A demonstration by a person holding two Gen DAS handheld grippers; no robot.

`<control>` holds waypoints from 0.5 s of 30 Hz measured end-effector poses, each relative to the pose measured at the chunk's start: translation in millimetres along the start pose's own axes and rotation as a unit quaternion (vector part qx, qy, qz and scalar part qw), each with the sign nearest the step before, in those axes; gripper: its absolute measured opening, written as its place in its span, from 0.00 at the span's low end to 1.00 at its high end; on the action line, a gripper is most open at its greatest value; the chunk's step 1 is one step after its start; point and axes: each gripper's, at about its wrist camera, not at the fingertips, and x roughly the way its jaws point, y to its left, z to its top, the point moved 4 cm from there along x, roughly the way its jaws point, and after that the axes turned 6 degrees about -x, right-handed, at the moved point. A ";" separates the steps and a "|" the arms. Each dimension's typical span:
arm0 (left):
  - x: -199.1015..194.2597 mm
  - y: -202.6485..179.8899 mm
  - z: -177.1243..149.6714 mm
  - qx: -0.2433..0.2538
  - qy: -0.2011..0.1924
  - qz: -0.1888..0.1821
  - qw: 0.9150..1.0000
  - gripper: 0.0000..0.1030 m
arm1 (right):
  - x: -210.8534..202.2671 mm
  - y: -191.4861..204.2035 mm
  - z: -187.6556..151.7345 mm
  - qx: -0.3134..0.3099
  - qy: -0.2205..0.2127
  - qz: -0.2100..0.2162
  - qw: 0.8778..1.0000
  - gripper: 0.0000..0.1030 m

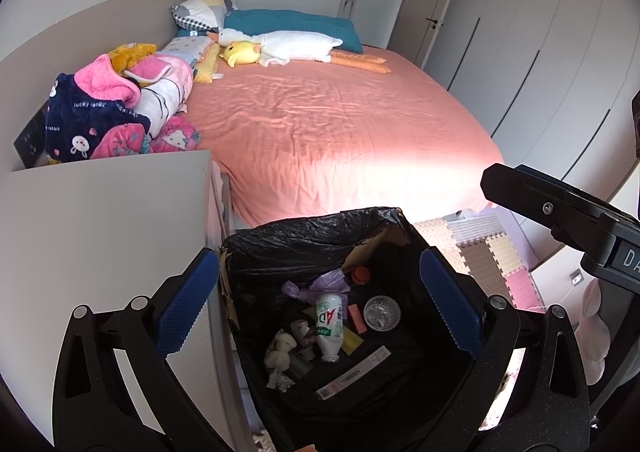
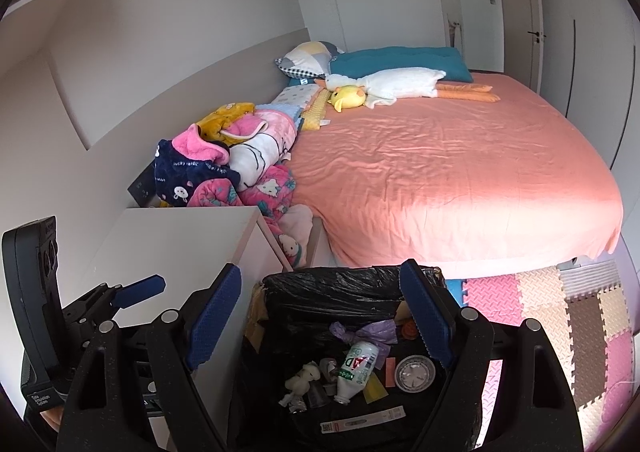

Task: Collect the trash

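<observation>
Bedroom floor beside the bed point(image 1: 340, 124): the bin point(image 1: 320, 236), near and central, holds light trash. Its black liner point(image 2: 332, 288) is thin, slippery; pinch its rim. Left gripper point(image 1: 316, 306) and right gripper point(image 2: 320, 312) hang apart, empty.

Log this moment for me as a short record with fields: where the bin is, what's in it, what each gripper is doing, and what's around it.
bin: box lined with a black bag, on the floor at the foot of the bed
contents: white plastic bottle, purple knotted bag, round foil cup, crumpled tissue, long paper strip
left gripper: open, empty, over the bin
right gripper: open, empty, over the bin
beside bin: white cabinet on one side, foam floor mats on the other
</observation>
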 end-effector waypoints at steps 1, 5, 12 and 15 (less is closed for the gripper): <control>-0.4 -0.2 0.1 0.001 -0.001 0.000 1.000 0.94 | -0.1 -0.3 -0.2 0.000 0.000 0.000 1.000 0.79; -0.9 -0.5 0.7 0.003 -0.001 0.001 1.000 0.94 | 0.4 0.9 0.1 -0.001 -0.001 0.000 1.000 0.79; -1.3 -3.4 0.1 0.010 -0.002 0.001 1.000 0.94 | 0.6 1.6 0.1 -0.001 0.000 0.000 1.000 0.79; -1.2 -2.2 0.5 0.012 -0.002 0.001 1.000 0.94 | 0.7 1.7 0.3 -0.001 0.000 0.001 1.000 0.79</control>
